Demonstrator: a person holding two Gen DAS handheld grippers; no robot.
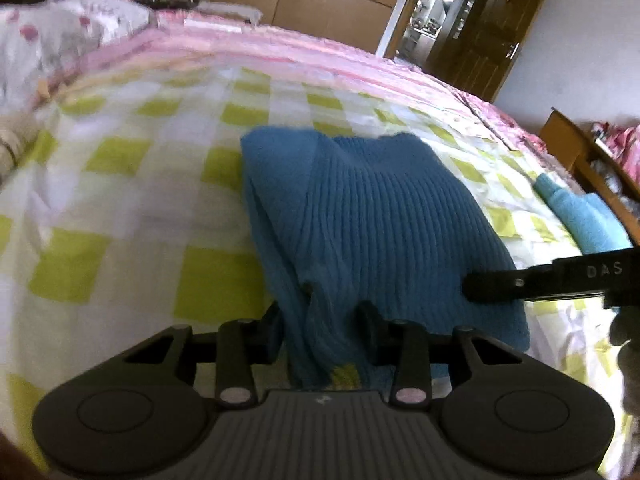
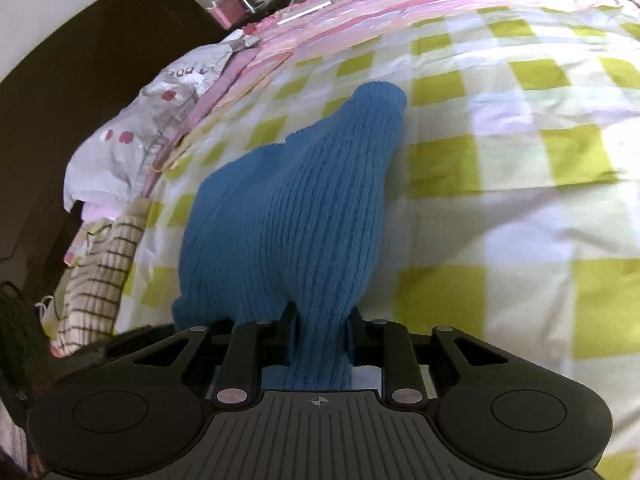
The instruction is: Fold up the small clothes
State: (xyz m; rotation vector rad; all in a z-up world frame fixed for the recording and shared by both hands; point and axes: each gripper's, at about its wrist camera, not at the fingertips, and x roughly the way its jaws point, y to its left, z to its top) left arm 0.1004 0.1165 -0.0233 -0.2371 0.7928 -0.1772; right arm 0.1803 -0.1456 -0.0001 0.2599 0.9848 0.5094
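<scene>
1. Blue ribbed knit garment [image 1: 372, 216] lies on the green-and-white checked bedspread [image 1: 132, 184]; its ribs and long axis run away from both cameras, narrow end far.
2. Left gripper [image 1: 324, 320] angles down at the garment's near edge, jaws clamped on a bunched fold.
3. Right gripper [image 2: 320, 328] likewise tilts down, jaws pinching a gathered strip of the knit [image 2: 296, 216].
4. Left view: right gripper's black finger [image 1: 504, 282] enters from the right, over the garment's near right edge.

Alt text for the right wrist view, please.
The right hand-held gripper pinches a bunched blue ribbed knit garment that trails over a green-and-white checked bedsheet. A striped knit lies at the left.
</scene>
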